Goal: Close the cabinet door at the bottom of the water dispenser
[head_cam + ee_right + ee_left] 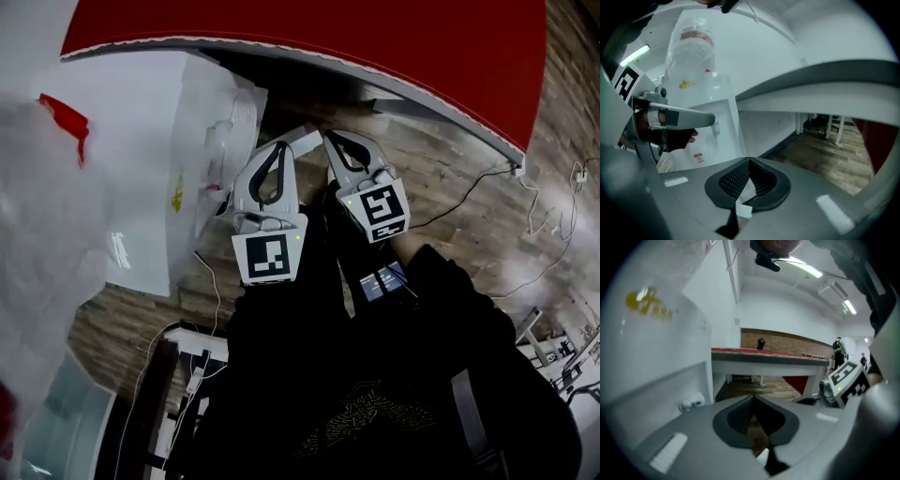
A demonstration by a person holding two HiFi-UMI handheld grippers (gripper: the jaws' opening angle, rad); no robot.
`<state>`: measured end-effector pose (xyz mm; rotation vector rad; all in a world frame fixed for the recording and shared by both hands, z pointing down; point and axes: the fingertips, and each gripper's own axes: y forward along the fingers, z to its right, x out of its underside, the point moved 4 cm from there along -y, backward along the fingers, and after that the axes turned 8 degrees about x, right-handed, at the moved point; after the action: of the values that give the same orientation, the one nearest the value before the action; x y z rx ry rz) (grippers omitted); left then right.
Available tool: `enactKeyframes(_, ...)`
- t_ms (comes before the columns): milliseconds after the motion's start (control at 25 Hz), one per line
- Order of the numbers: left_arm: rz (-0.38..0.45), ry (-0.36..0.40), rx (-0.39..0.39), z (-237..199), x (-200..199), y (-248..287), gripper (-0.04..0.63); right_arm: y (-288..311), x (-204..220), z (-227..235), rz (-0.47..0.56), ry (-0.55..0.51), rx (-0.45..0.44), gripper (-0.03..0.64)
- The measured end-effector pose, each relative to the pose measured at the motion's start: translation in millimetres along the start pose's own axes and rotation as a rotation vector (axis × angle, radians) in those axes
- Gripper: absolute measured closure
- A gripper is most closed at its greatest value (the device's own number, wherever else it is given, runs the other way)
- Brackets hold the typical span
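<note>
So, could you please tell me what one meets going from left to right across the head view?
water dispenser → left gripper → right gripper → black cable on the floor

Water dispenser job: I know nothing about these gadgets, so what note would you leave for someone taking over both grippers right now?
Left gripper: jaws together, empty.
Right gripper: jaws together, empty.
Both side by side, touching nothing.
Water dispenser: white, to the left, bottle on top. Its bottom cabinet door cannot be made out in any view, so open or closed is unclear.
Done: nothing that shows.
Left: find the door low down and push it closed.
</note>
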<state>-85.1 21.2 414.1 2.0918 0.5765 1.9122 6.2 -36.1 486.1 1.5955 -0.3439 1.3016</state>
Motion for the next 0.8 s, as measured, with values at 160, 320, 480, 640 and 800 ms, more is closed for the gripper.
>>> enactKeyframes(160, -0.009, -0.041, -0.014, -8, 42, 20, 0.588, 18, 40, 9, -0.033, 0.045, 0.057, 0.62)
enactKeyframes(320, -0.029, -0.011, -0.032, -17, 78, 34, 0.588, 32, 77, 19, -0.073, 0.057, 0.087, 0.62)
enactKeyframes(480, -0.086, -0.044, -0.086, -34, 114, 41, 0.588, 43, 111, 24, -0.148, 0.133, 0.123, 0.618)
enactKeyframes(640, -0.135, -0.056, -0.116, -54, 134, 45, 0.588, 54, 136, 16, -0.217, 0.236, 0.157, 0.618)
enactKeyframes(800, -0.155, -0.076, -0.125, -55, 140, 44, 0.588, 60, 161, 1, -0.32, 0.306, 0.111, 0.595)
